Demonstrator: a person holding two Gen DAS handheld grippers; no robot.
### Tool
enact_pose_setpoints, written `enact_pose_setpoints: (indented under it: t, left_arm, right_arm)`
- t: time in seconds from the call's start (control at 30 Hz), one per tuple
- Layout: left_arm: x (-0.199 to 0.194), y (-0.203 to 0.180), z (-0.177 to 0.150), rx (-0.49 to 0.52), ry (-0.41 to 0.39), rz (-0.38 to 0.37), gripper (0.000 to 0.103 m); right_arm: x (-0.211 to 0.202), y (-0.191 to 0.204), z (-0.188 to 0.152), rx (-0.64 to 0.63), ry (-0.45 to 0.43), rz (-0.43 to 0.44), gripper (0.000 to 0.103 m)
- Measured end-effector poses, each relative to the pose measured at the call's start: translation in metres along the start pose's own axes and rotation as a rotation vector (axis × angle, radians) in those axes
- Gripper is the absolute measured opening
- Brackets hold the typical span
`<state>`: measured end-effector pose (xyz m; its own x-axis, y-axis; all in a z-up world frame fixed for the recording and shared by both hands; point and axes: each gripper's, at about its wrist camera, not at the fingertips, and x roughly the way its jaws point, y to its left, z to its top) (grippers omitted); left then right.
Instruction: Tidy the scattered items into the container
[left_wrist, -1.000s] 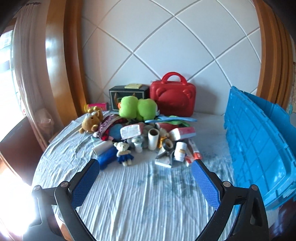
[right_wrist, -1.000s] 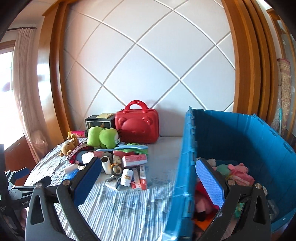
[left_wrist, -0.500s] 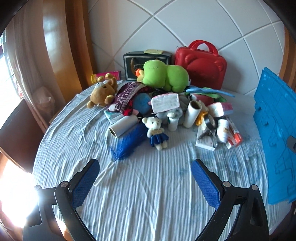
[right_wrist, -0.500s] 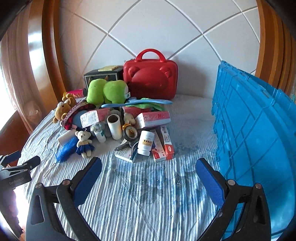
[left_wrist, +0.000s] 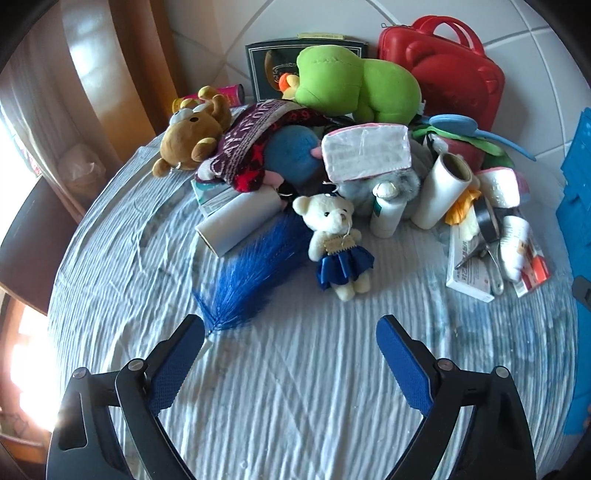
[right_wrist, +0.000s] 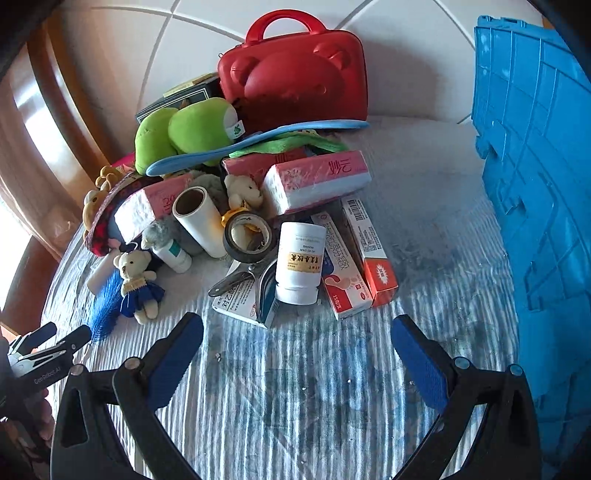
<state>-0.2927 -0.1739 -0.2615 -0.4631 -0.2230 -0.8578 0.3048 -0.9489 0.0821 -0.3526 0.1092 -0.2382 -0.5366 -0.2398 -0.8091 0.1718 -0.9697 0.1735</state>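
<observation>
Blue feathers were the first thing I noticed from the left wrist camera: a blue feather duster (left_wrist: 251, 273) lay pointing toward the near edge of the table (left_wrist: 295, 406), its tip almost touching the left pad of the left gripper (left_wrist: 290, 354). That gripper's fingers were spread wide with nothing between them. Right behind the duster, a little white bear in a blue dress (left_wrist: 338, 243) lay on its back, a white roll (left_wrist: 236, 225) propped beside it. Farther toward the back edge there was a heap: a brown bear (left_wrist: 190, 133), a green plush (left_wrist: 354, 88), a tissue pack (left_wrist: 365, 153) and a red case (left_wrist: 443, 62) against the wall.

The right wrist camera showed the other half of the mess. The right gripper (right_wrist: 297, 352) was also wide apart and empty, hovering over the striped cloth. Dead ahead lay a white pill bottle (right_wrist: 299, 267) on its side, on top of some flat boxes, with a roll of black tape (right_wrist: 247, 234) just behind it and a red-and-white box (right_wrist: 369, 251) next to it. The blue crate (right_wrist: 535, 184) stood along the right edge of the table, well apart from the pile, and only its outer wall showed.

My read was that this was the reach-in step, nothing picked up yet. The next move probably called for each gripper to drop onto its nearest item, the bear or duster for the left, the bottle for the right, then close up and carry it over to the crate.
</observation>
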Motion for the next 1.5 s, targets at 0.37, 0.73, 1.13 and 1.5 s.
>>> enact_pose_setpoints:
  t: [0.37, 0.73, 1.13, 1.5]
  left_arm:
    - [0.074, -0.027, 0.044, 0.038, 0.098, -0.028, 0.075]
    - [0.123, -0.046, 0.060, 0.060, 0.167, -0.042, 0.056]
    - [0.112, -0.053, 0.060, 0.058, 0.152, -0.101, 0.028]
    - [0.034, -0.053, 0.062, 0.068, 0.017, -0.129, 0.028]
  right_arm:
    - [0.064, 0.010, 0.031, 0.017, 0.085, -0.073, 0.075]
    - [0.116, 0.003, 0.046, 0.030, 0.156, -0.112, 0.066]
    - [0.119, 0.007, 0.055, 0.006, 0.150, -0.071, 0.046]
    - [0.063, 0.018, 0.049, -0.033, 0.062, -0.040, 0.046]
